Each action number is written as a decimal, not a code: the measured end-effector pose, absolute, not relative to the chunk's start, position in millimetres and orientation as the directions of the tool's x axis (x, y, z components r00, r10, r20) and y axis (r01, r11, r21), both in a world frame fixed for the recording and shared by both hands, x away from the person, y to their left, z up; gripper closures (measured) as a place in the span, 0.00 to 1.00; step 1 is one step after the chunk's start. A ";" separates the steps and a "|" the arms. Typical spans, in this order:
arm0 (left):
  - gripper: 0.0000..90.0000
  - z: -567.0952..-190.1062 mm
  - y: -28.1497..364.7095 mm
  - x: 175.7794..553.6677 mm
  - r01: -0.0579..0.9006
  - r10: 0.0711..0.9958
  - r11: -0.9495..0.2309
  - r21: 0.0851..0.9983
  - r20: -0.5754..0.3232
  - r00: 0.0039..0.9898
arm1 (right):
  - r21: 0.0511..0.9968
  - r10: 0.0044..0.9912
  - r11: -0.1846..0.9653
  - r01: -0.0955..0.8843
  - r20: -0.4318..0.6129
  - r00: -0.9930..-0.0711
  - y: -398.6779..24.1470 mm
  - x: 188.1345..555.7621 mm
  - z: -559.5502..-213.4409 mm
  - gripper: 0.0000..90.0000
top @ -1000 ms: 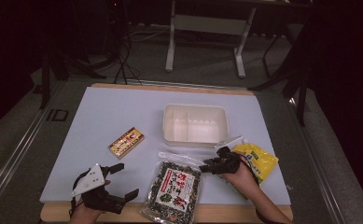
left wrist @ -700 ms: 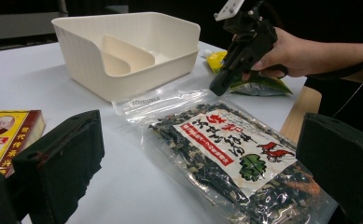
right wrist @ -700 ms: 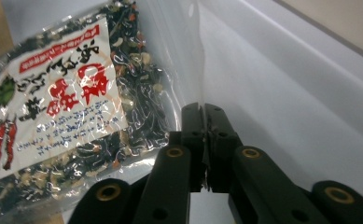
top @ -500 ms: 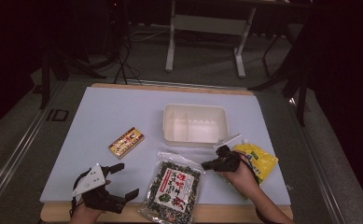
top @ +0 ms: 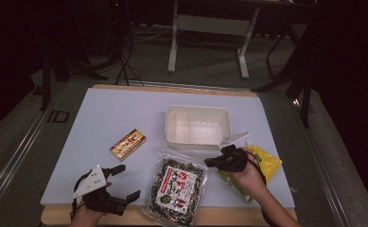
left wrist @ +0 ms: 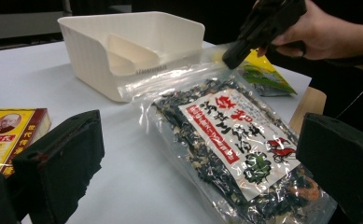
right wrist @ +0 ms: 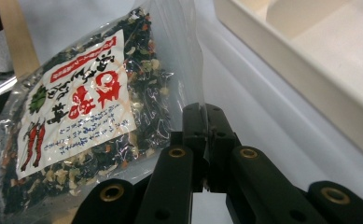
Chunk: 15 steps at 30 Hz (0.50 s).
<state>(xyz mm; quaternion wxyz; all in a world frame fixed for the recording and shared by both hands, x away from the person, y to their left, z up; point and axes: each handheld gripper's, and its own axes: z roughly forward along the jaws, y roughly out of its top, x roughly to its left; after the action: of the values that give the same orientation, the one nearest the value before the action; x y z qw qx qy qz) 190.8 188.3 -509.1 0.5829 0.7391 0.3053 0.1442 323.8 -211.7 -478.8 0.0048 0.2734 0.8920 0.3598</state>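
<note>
Right gripper (top: 213, 162): jaws have just been closing and now pinch the clear top edge of the seaweed bag (top: 177, 185), the film caught between the pads in the right gripper view (right wrist: 206, 140). Bag position: flat on the table (top: 101, 118), near the front edge, its pinched corner lifted just in front of the white tray (top: 198, 125). Left gripper (top: 120, 182): jaws apart, holding nothing, resting at the front left of the table, well apart from the bag's near side. Yellow packet (top: 267, 163): lying under the right hand, to the right of the bag. Small yellow box (top: 128, 144): on the table between the left gripper and the tray, touching neither.
</note>
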 end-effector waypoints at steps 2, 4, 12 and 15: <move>0.01 -509.3 188.2 191.0 0.283 0.620 -0.134 0.950 -0.143 0.771 | 0.660 0.483 0.588 0.468 0.177 -0.857 -211.6 321.7 -471.2 1.00; 0.01 -509.3 188.2 191.1 0.283 0.621 -0.133 0.950 -0.143 0.771 | 0.672 0.475 0.585 0.454 0.170 -0.863 -211.0 319.1 -464.0 1.00; 0.01 -509.1 188.7 191.2 0.284 0.621 -0.133 0.949 -0.144 0.770 | 0.718 0.419 0.583 0.382 0.137 -0.897 -206.0 306.2 -440.2 1.00; 0.01 -508.9 188.8 191.2 0.282 0.622 -0.133 0.950 -0.141 0.771 | 0.733 0.386 0.585 0.349 0.127 -0.914 -201.6 296.5 -428.5 1.00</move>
<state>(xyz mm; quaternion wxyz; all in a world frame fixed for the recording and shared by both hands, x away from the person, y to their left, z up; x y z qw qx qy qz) 191.2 188.8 -508.9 0.5830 0.7385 0.3057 0.1458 296.5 -201.6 -428.5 0.0231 0.2065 0.8898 0.4063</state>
